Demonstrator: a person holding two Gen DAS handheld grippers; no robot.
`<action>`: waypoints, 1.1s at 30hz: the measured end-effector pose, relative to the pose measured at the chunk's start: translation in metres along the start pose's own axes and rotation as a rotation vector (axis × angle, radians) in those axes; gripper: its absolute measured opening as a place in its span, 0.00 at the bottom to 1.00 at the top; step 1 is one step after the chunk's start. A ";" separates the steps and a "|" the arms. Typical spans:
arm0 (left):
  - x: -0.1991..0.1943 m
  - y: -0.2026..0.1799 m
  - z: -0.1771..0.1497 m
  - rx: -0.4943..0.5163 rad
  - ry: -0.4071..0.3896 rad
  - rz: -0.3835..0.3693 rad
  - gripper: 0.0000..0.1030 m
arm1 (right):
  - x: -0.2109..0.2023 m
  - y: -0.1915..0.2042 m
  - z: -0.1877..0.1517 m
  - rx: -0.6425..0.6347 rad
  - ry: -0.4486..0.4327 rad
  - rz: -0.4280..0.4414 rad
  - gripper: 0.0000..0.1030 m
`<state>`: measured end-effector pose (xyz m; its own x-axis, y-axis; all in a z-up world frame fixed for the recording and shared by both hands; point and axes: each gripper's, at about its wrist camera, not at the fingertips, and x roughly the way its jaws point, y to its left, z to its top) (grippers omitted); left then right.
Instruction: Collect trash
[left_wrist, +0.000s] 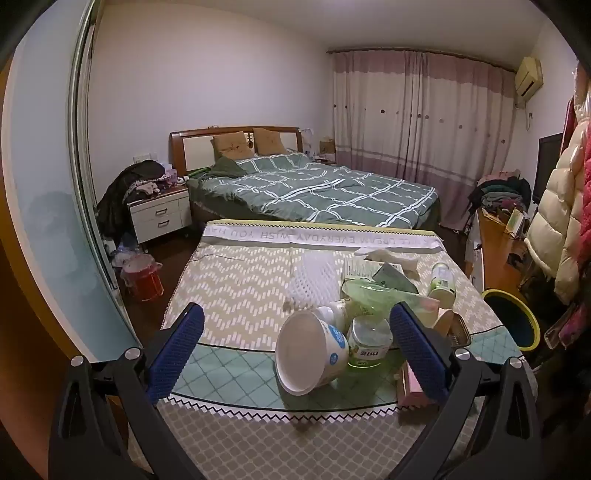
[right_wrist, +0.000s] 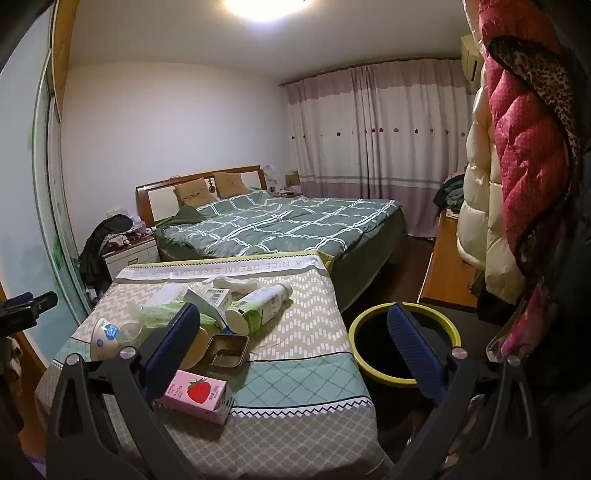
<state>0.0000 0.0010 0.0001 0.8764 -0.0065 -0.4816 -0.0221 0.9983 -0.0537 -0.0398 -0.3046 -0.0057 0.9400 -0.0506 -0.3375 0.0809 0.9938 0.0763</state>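
Patterned cloth: covers the worktop (left_wrist: 236, 295), chevron print at the far half, teal diamond band nearer, grey tiles at the near edge.
Trash pile: lies on the right half of the worktop, items touching or overlapping.
White paper bowl (left_wrist: 310, 354): tipped on its side, mouth toward the near left, touching a clear plastic cup (left_wrist: 369, 343) with a green label.
Green plastic bag (left_wrist: 373, 295): crumpled behind the cup, beside a white mesh basket (left_wrist: 314, 277).
Yogurt bottle (right_wrist: 258, 304): lying on its side, green and white, cap toward the far right.
Foil tray (right_wrist: 227, 349): just in front of the bottle, open side up.
Pink strawberry carton (right_wrist: 199, 395): flat at the near edge, nearest the right gripper's left finger.
Left gripper (left_wrist: 295, 350): jaws wide apart, nothing between the pads; bowl and cup sit in the gap ahead, not touched.
Right gripper (right_wrist: 291, 350): jaws wide apart, holding nothing, above the worktop's right corner.
Trash bin (right_wrist: 369, 321): yellow rim, dark inside, on the floor just right of the worktop.
Bed (left_wrist: 317, 188): green checked quilt, well beyond the worktop.
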 end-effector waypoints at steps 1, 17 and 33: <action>0.000 0.001 0.000 -0.007 0.002 -0.003 0.96 | 0.000 0.000 0.000 0.000 -0.002 0.002 0.94; -0.005 -0.001 0.001 0.019 -0.030 0.005 0.96 | 0.007 -0.003 -0.002 0.014 0.023 -0.006 0.94; 0.002 -0.003 0.000 0.032 -0.012 0.006 0.96 | 0.017 -0.004 -0.006 0.029 0.054 -0.015 0.94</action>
<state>0.0016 -0.0023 -0.0004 0.8821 -0.0003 -0.4711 -0.0119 0.9997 -0.0228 -0.0259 -0.3093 -0.0173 0.9195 -0.0592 -0.3886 0.1050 0.9897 0.0977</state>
